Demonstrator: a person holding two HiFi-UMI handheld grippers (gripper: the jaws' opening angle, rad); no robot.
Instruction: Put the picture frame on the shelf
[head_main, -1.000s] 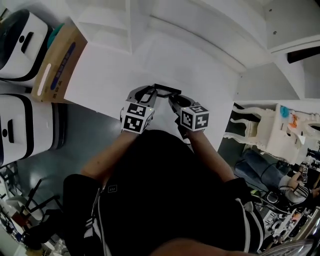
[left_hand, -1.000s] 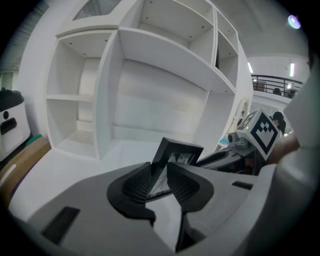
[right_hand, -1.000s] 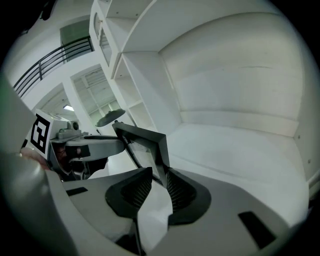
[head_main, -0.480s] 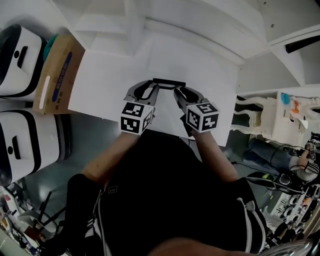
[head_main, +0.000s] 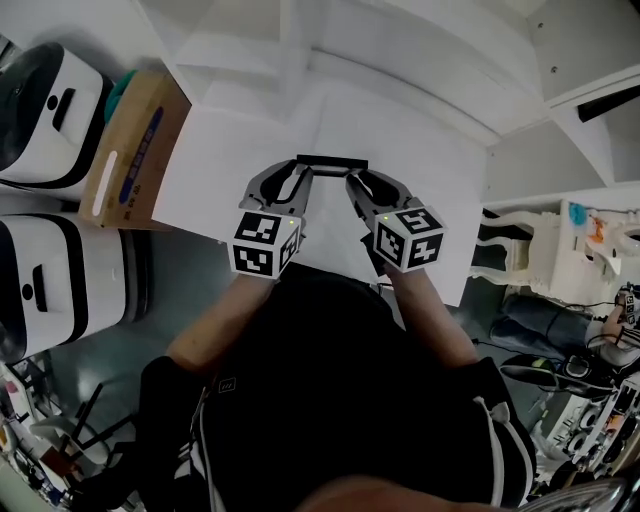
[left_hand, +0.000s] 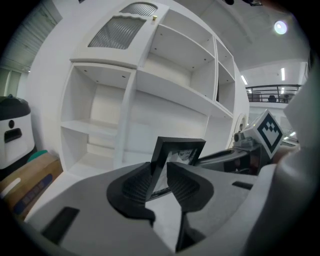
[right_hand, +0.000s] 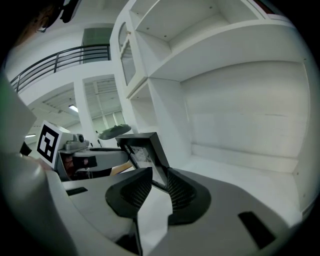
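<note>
Frame (head_main: 332, 161) pinched by left claw (left_hand: 160, 177), right claw (right_hand: 159, 180); apparently over shelf (head_main: 420, 170).

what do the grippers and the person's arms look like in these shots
The left gripper and right gripper match: pale grey bodies, curved two-jaw heads with dark ribbed pads, and a cube of black-and-white square markers on each. The person wears a black short-sleeved top with white stripes along the sides.

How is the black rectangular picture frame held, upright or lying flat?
Upright: the black picture frame stands on edge, sides clamped by the left gripper and right gripper.
</note>
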